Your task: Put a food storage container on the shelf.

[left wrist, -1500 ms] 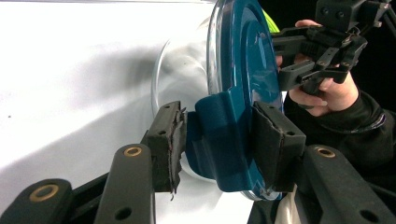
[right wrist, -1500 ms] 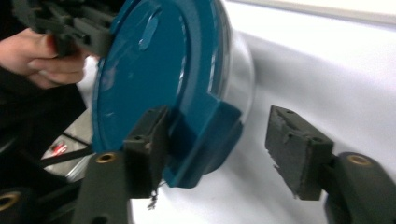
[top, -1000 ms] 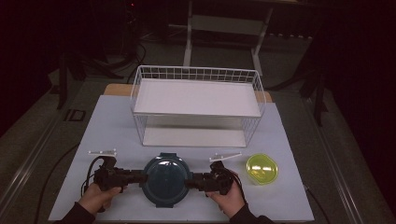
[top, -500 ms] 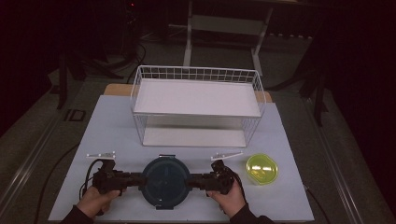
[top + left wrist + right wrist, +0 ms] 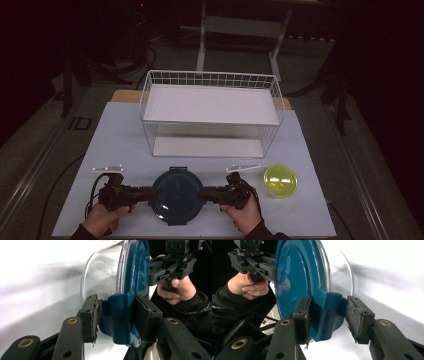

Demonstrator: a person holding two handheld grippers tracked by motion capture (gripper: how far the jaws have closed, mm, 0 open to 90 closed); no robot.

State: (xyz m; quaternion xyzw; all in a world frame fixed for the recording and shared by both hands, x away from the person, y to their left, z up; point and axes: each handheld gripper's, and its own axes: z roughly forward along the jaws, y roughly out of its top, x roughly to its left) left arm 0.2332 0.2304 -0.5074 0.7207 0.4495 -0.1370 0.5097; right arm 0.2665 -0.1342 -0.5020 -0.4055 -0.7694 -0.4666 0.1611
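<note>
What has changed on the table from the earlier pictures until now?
Little moved. Both tools have closed in on the side clips of the blue lid of the glass container. The right tool has just been closing, one pad on its clip, the other just off it. The left tool clamps its clip. The yellow-green bowl and wire rack stayed in place.

— How many containers sit on the counter (image 5: 120, 145)?
— One glass bowl with a blue lid (image 5: 177, 195), one yellow-green lid (image 5: 280, 181) — and one white wire rack (image 5: 210, 112).
— And tongs?
— Two: left tongs (image 5: 149, 194), right tongs (image 5: 206, 194).
</note>
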